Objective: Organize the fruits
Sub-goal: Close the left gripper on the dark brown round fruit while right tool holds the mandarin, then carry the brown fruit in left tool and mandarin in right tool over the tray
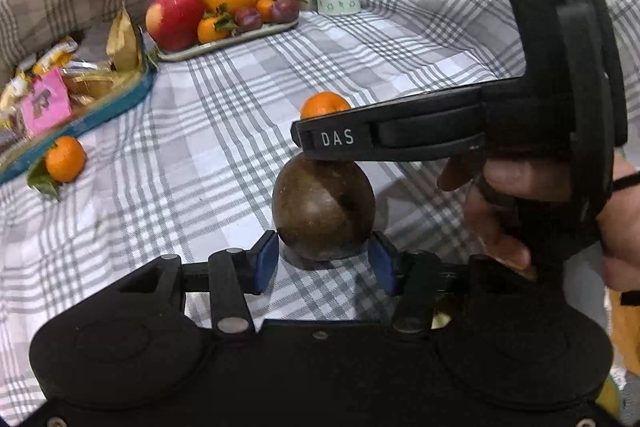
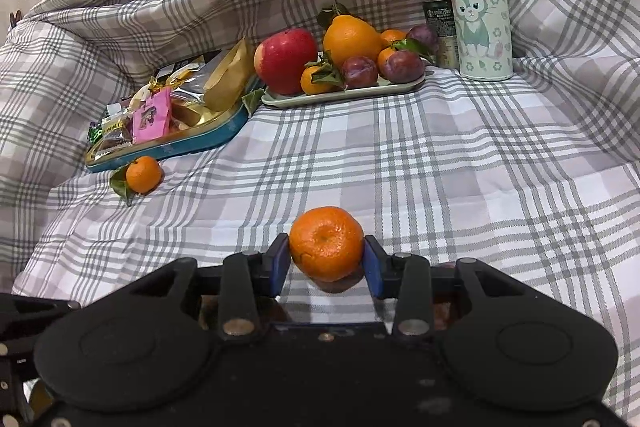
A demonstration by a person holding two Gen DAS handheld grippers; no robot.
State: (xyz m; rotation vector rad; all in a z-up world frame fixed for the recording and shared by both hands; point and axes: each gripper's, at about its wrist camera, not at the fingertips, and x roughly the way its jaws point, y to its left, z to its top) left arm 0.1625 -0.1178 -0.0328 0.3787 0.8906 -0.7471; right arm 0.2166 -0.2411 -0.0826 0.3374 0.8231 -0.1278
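Observation:
A round brown fruit point(image 1: 324, 211) rests on the checked cloth between the blue pads point(image 1: 266, 259) of my left gripper point(image 1: 324, 261). The jaws stand open, with a small gap at the left pad. My right gripper point(image 2: 326, 259) is shut on a mandarin point(image 2: 326, 243) just above the cloth. In the left wrist view its black finger point(image 1: 400, 131) lies across the top of the brown fruit, with the mandarin point(image 1: 322, 105) behind it. A pale green tray point(image 2: 344, 95) at the back holds an apple, an orange, plums and small mandarins.
A loose mandarin with a leaf point(image 2: 143, 174) lies beside a blue snack tin point(image 2: 180, 147) at the left. A cat-print bottle point(image 2: 478, 11) and a dark can point(image 2: 440, 27) stand right of the tray. Folded checked fabric rises behind. A person's hand point(image 1: 520, 203) holds the right gripper.

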